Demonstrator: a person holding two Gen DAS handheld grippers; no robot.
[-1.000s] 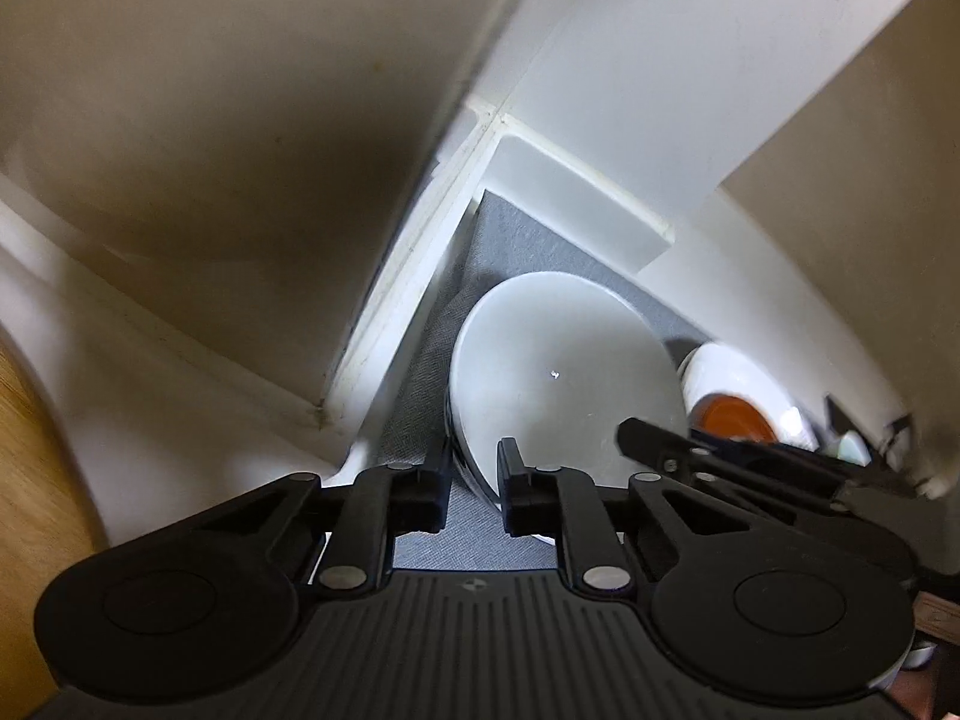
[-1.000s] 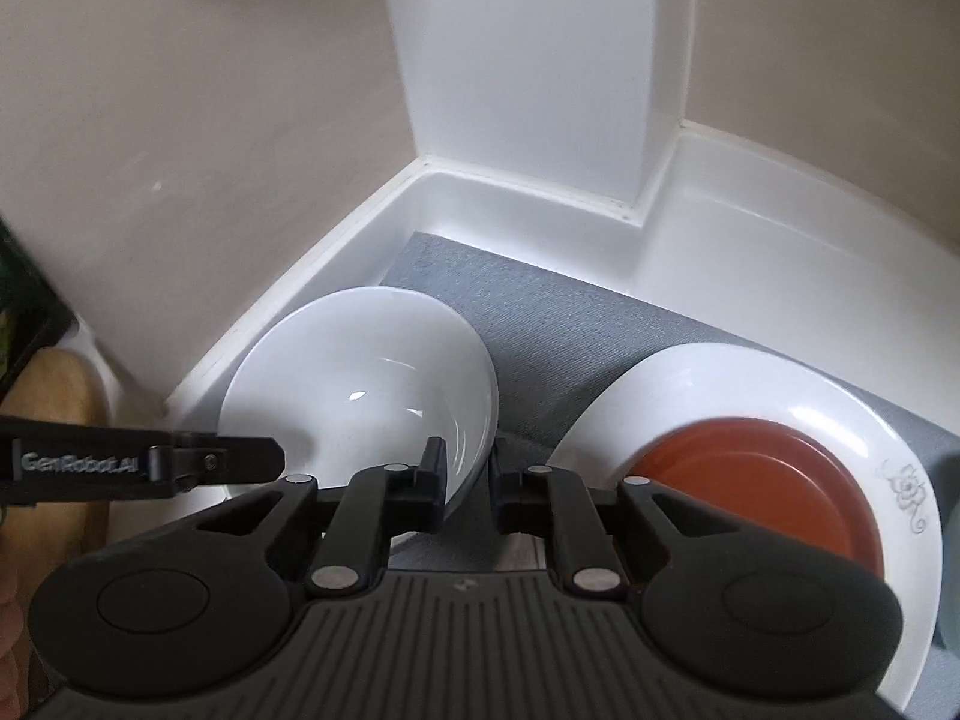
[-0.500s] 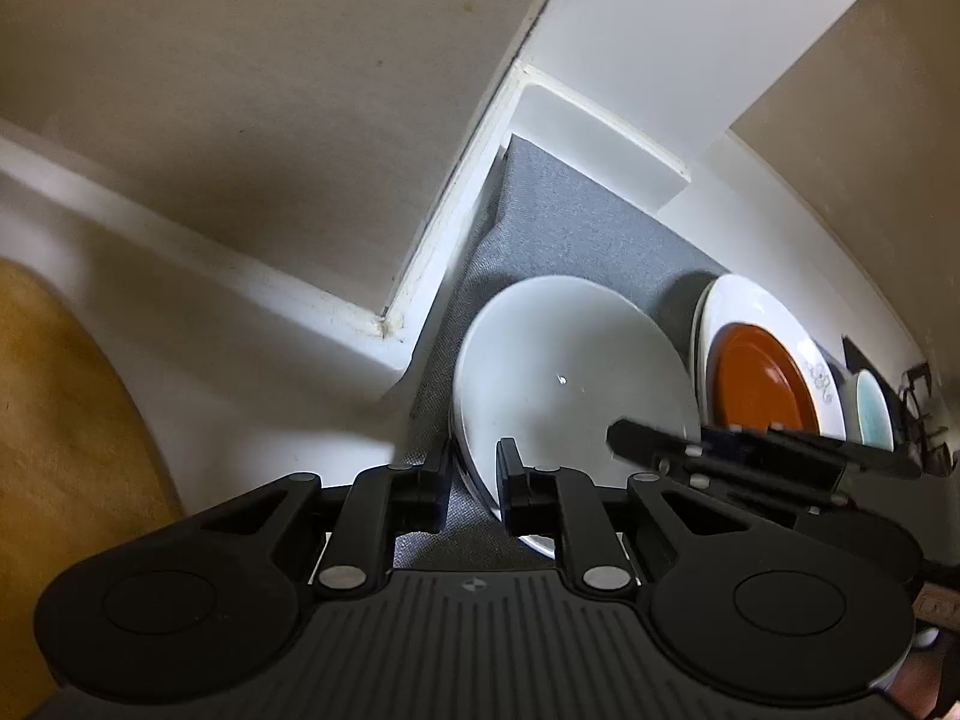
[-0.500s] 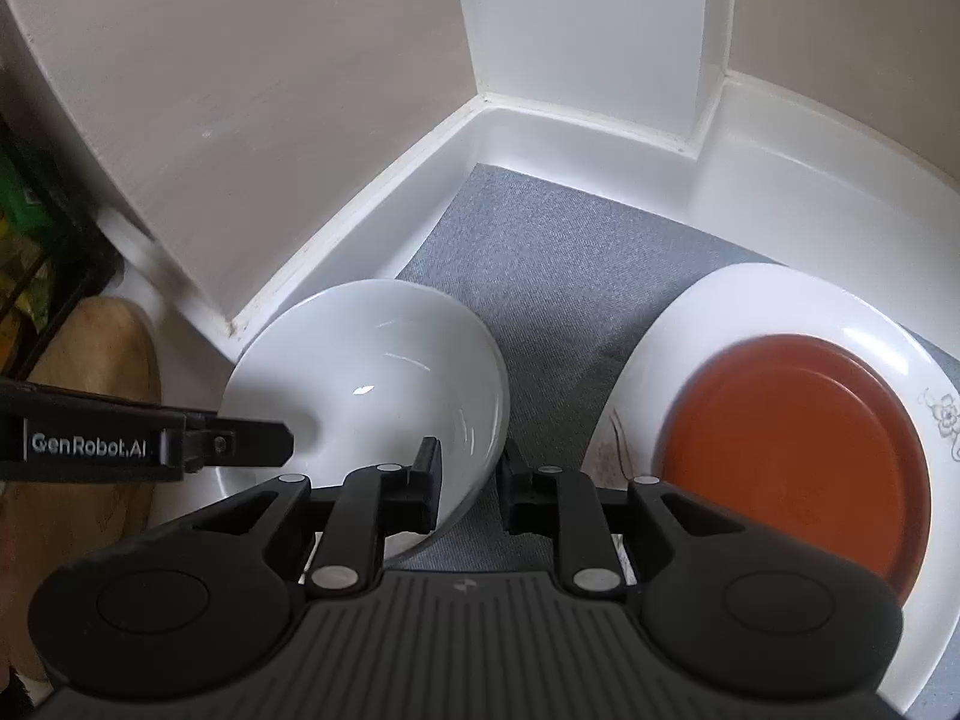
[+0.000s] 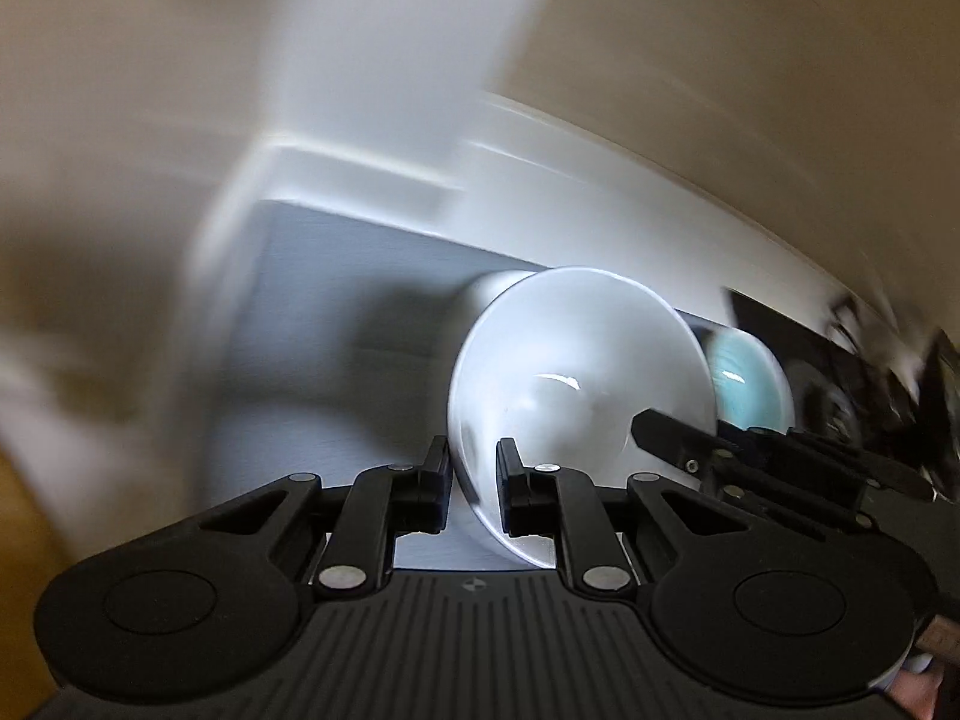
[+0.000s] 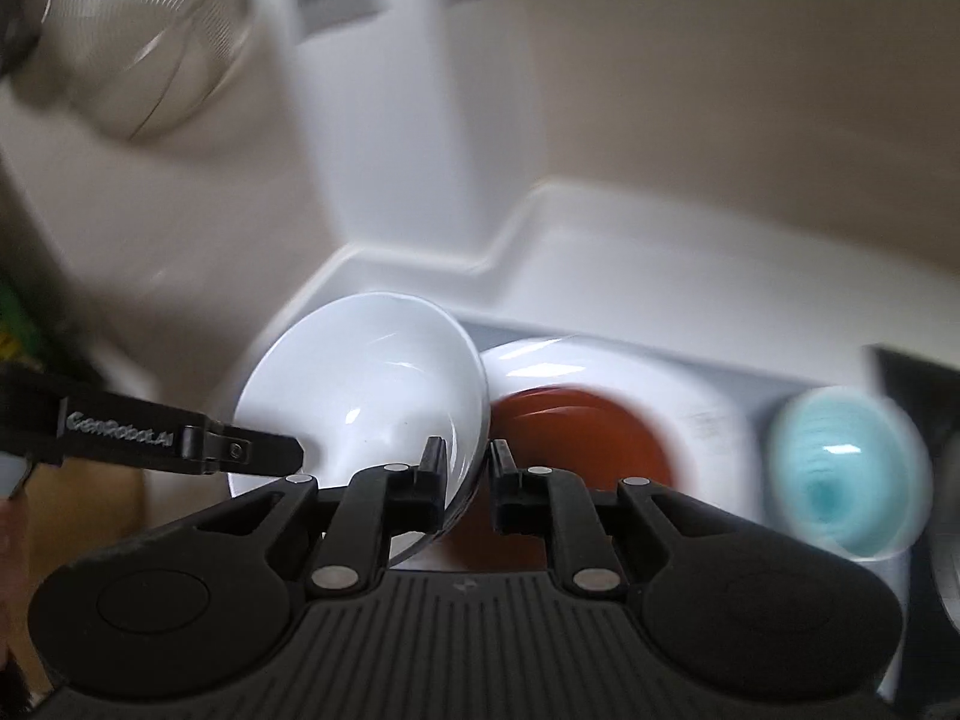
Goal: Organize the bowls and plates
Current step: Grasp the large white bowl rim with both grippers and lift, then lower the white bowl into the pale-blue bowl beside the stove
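Observation:
A white bowl [image 5: 576,372] is held by both grippers, lifted and tilted over the grey mat [image 5: 336,276]. My left gripper [image 5: 474,480] is shut on its left rim. My right gripper [image 6: 468,474] is shut on its right rim; the bowl [image 6: 372,384] shows left of centre in the right wrist view. A white plate [image 6: 702,408] with a red-brown plate [image 6: 576,438] on it lies to the right on the mat. A light blue bowl [image 6: 840,468] stands further right, also in the left wrist view [image 5: 744,378]. Both views are motion-blurred.
White ledge walls [image 6: 600,252] and a white pillar [image 6: 396,138] border the mat at the back. A metal mesh strainer [image 6: 138,42] hangs at upper left. Dark objects [image 5: 870,372] stand at the far right. A wooden surface [image 6: 90,504] lies at the left.
Both grippers have lifted the white bowl off the mat and swung it rightward toward the plates. The light blue bowl has come into view.

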